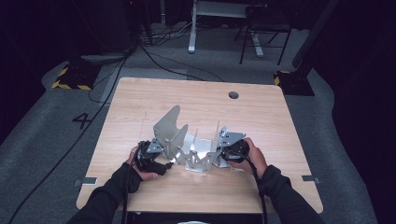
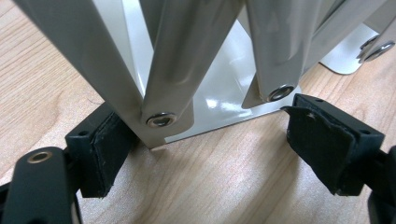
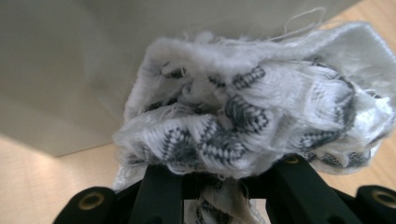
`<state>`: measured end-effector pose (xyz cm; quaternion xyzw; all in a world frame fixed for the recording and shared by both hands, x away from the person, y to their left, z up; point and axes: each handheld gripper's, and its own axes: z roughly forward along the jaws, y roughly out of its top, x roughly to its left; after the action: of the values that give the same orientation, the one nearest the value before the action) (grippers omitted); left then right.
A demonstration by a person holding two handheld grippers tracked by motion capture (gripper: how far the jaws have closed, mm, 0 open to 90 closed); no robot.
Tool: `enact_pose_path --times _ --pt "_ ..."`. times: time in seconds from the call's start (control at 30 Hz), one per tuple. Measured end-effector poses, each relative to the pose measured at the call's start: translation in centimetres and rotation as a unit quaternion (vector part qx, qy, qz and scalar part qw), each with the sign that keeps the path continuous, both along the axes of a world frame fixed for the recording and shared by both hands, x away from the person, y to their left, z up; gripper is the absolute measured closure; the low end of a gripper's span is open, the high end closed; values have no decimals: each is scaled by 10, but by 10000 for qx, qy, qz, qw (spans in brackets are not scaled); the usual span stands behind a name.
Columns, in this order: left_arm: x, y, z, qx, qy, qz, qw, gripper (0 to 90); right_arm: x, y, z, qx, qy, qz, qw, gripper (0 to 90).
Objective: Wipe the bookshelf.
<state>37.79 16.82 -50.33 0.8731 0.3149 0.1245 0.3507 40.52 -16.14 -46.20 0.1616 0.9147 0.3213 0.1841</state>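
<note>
A folding metal rack (image 1: 194, 149) of silver plates and crossed struts stands on the wooden table (image 1: 196, 98). My left gripper (image 1: 161, 164) is at the rack's left front end. In the left gripper view it (image 2: 210, 140) is open, its pads straddling the riveted lower ends of the rack's struts (image 2: 177, 56); the left pad (image 2: 100, 149) sits right against one strut, the other pad stands apart. My right gripper (image 1: 225, 155) is at the rack's right end. It (image 3: 219, 182) is shut on a bunched white cloth (image 3: 243, 112) with grey zigzag pattern, held against a metal plate (image 3: 70, 70).
The rack's tall curved plate (image 1: 168, 123) rises at the back left. A round cable hole (image 1: 233, 95) lies near the table's far edge. Cables, a chair and stand bases occupy the dark floor beyond. Bare wood (image 2: 224, 186) lies under the left gripper.
</note>
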Motion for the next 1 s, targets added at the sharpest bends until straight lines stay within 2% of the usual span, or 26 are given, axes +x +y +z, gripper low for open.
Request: enact_pose_path --times 0.23,0.33,0.57,0.67,0.77,0.87,1.0 --pt "0 0 0 2 -3 4 10000 165 -31 0 7 136 61 351 9993 732" --pt "0 0 0 7 -23 1 10000 165 -44 0 15 182 -62 503 9985 732" --pt "0 0 0 5 -22 -4 10000 165 -74 -3 36 462 -134 777 9958 727" --pt "0 0 0 -8 -22 6 10000 165 -82 -4 43 558 -209 860 9945 727" --pt "0 0 0 -9 -21 6 10000 165 -87 -2 54 580 -407 898 9934 727" --pt "0 0 0 -6 -22 8 10000 165 -87 -3 62 658 -512 866 9927 727" --pt "0 0 0 8 -20 -3 10000 164 -87 -8 77 893 -738 813 9899 726"
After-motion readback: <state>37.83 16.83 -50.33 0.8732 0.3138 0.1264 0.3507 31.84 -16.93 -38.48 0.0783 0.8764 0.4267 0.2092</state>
